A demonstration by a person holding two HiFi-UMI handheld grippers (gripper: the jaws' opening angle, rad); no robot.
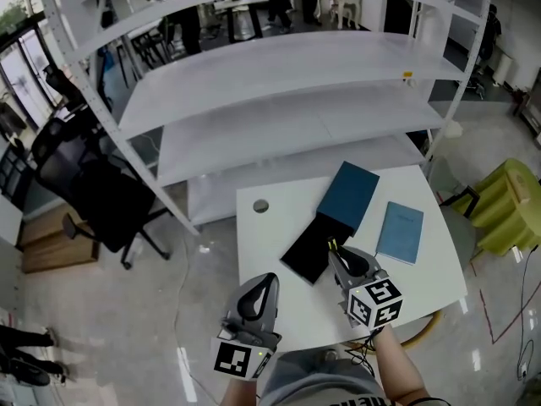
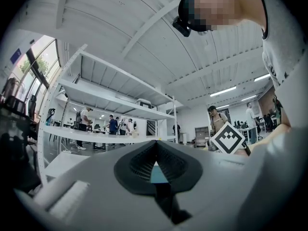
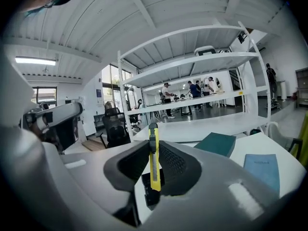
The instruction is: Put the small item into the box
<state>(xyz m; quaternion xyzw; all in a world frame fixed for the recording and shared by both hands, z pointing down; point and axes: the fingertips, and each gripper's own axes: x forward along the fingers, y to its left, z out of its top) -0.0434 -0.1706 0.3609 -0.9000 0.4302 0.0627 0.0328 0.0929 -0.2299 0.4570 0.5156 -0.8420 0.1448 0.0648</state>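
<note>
Carry step: your right gripper (image 1: pixel 336 256) clamps the yellow cutter (image 3: pixel 153 155) upright, your left gripper (image 1: pixel 267 282) sits closed and empty; next, I judge, lower it over the black box (image 1: pixel 304 252) at frame centre and release.

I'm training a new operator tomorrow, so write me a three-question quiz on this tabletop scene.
1. True or false: the right gripper is shut on a slim yellow utility knife.
2. Which lies to the right of the black open box in the head view? A) round table hole B) light blue booklet C) black office chair
3. Fill in: the left gripper, jaws together, holds ____.
Key: 1 true; 2 B; 3 nothing.
</note>
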